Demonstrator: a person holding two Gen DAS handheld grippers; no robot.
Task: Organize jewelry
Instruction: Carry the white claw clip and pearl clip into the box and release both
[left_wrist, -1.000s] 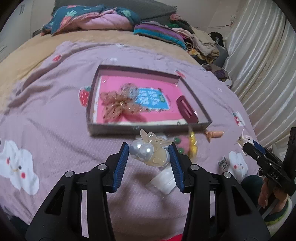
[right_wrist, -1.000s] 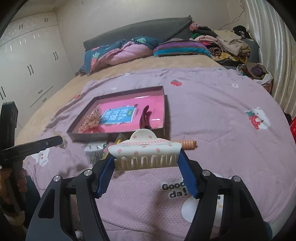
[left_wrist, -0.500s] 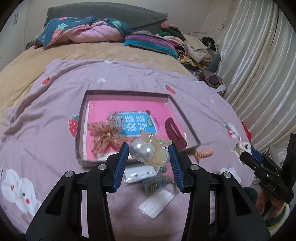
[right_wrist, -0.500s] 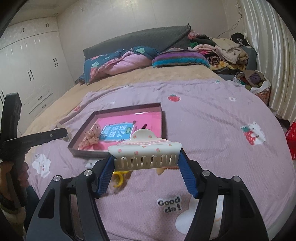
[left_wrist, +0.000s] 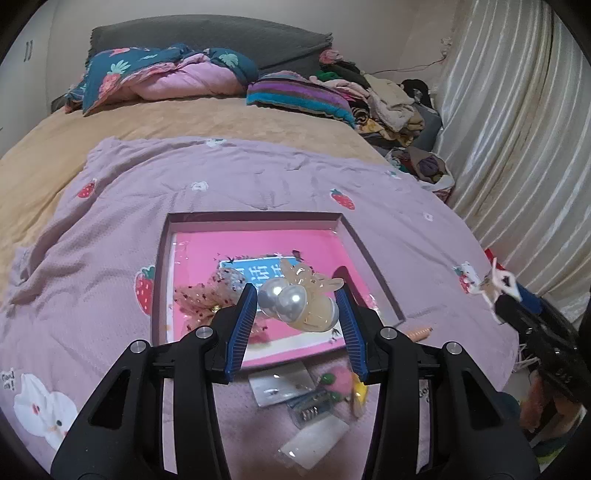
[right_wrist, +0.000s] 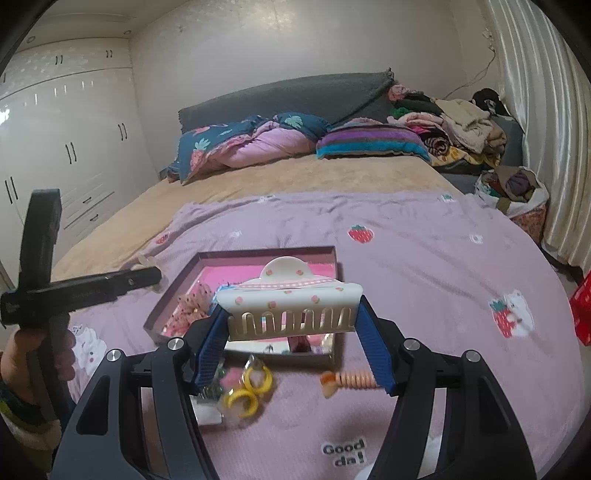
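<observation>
L gripper (left_wrist: 297, 308) clamps a pearl hair clip (left_wrist: 295, 302); R gripper (right_wrist: 291, 325) pinches a white claw clip (right_wrist: 290, 304) by its ends. Both hang w/ the pink tray (right_wrist: 266, 254) just ahead & below, prob. for dropping in. Yellow earrings (right_wrist: 247, 391) lie under R gripper.

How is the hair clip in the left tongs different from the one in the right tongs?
The pearl clip in the left tongs is rounded, with two glossy pearls on a translucent amber body; the white claw clip in the right tongs is wide and opaque, with tiny strawberries, a gingham ribbon and a row of visible teeth. Both are held above the bed near the pink tray.
</observation>
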